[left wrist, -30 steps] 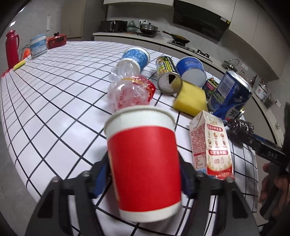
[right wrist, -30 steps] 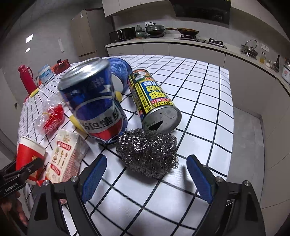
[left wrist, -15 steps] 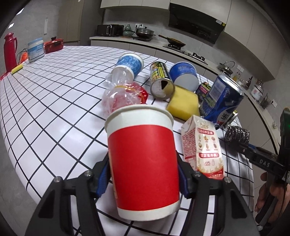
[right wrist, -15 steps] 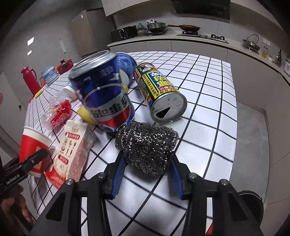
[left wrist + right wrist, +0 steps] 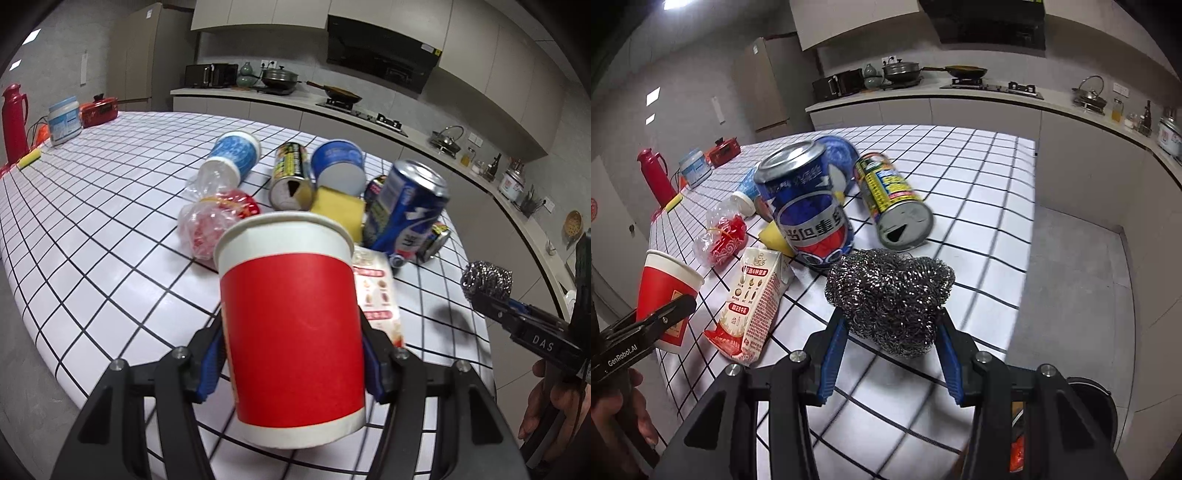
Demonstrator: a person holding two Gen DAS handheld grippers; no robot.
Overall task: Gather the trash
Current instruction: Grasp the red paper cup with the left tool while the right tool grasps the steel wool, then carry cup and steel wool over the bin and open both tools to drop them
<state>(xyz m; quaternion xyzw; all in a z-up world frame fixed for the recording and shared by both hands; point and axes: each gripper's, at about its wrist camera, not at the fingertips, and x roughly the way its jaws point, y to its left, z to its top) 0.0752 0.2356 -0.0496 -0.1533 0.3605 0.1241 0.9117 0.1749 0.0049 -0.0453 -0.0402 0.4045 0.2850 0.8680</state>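
My left gripper (image 5: 291, 354) is shut on a red and white paper cup (image 5: 291, 325) and holds it above the checked table (image 5: 110, 221). The cup also shows in the right wrist view (image 5: 666, 291). My right gripper (image 5: 890, 332) is shut on a steel wool scourer (image 5: 890, 295), lifted off the table; it shows at the right of the left wrist view (image 5: 487, 277). On the table lie a milk carton (image 5: 750, 302), a blue can (image 5: 809, 210), a yellow-green can (image 5: 892, 199) and a crumpled red plastic bag (image 5: 722, 236).
A yellow sponge (image 5: 338, 212), a blue tub (image 5: 338, 166) and a blue-white cup (image 5: 232, 155) lie behind the trash. A red thermos (image 5: 14, 122) and a white jar (image 5: 64, 120) stand at the far left. A dark bin (image 5: 1089, 410) sits on the floor right of the table.
My right gripper closed on the steel wool and lifted it off the table. My left gripper raised the paper cup higher.
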